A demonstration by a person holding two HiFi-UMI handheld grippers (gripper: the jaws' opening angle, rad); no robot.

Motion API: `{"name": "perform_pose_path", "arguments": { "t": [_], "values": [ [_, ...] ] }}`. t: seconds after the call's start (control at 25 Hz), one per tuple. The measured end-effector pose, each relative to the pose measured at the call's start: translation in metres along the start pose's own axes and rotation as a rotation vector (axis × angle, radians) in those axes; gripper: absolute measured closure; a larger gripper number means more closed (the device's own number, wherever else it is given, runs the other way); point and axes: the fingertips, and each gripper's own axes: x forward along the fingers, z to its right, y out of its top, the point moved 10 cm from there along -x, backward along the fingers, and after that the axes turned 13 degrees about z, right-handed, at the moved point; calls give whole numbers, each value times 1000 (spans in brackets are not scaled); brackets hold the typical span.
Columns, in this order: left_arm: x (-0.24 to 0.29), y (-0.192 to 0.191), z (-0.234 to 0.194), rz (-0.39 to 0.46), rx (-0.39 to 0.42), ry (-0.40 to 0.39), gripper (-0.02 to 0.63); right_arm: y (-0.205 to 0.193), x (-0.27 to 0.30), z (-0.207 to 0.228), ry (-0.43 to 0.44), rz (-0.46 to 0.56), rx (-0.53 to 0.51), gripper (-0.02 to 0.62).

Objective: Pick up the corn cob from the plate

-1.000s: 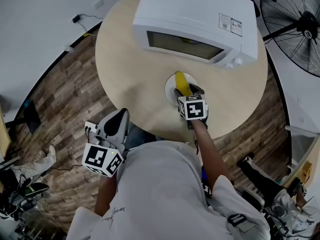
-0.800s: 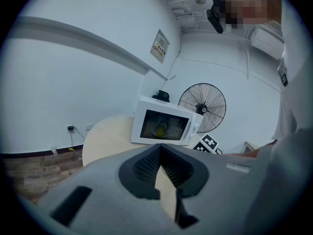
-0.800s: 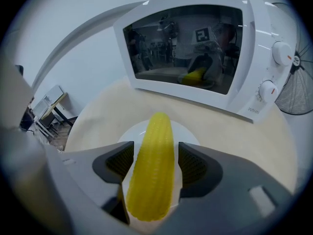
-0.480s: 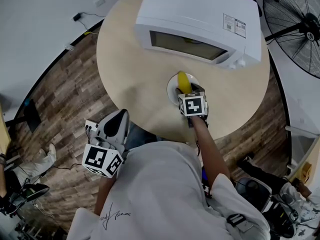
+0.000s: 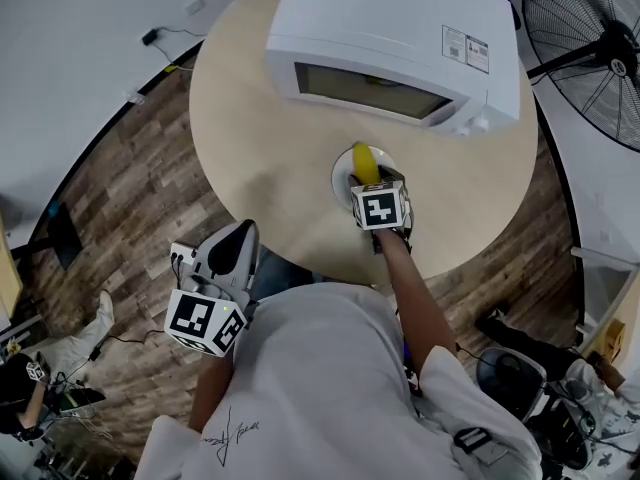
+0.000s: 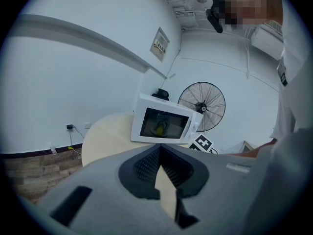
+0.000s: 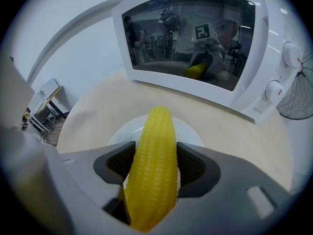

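Observation:
A yellow corn cob (image 7: pixel 154 165) sits lengthwise between the jaws of my right gripper (image 7: pixel 154 164), which is shut on it. Its tip points toward the microwave, over a small white plate (image 7: pixel 191 131). In the head view the corn cob (image 5: pixel 365 164) sticks out ahead of the right gripper (image 5: pixel 370 179) above the plate (image 5: pixel 342 175), near the front of the round table (image 5: pixel 250 138). Whether the cob still touches the plate is not visible. My left gripper (image 5: pixel 238 240) hangs off the table by the person's body, and in its own view the left gripper (image 6: pixel 160 169) holds nothing.
A white microwave (image 5: pixel 390 38) with its door closed stands at the back of the table, just beyond the plate; something yellow shows inside the microwave (image 7: pixel 195 38). A standing fan (image 5: pixel 590 38) is to the right. Wood floor surrounds the table.
My right gripper has shifted slightly forward and left over the plate with the corn cob between its jaws. The left gripper has stayed where it was.

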Motion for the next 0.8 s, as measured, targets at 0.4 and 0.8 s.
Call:
{"name": "perform_pose_path", "arguments": {
  "t": [0.4, 0.8],
  "values": [
    [0, -1, 4, 9, 2, -9, 607, -1, 0, 2, 7, 1, 30, 324],
    [-2, 0, 9, 7, 6, -17, 607, -1, -5, 2, 45, 5, 59, 324]
  ]
}}
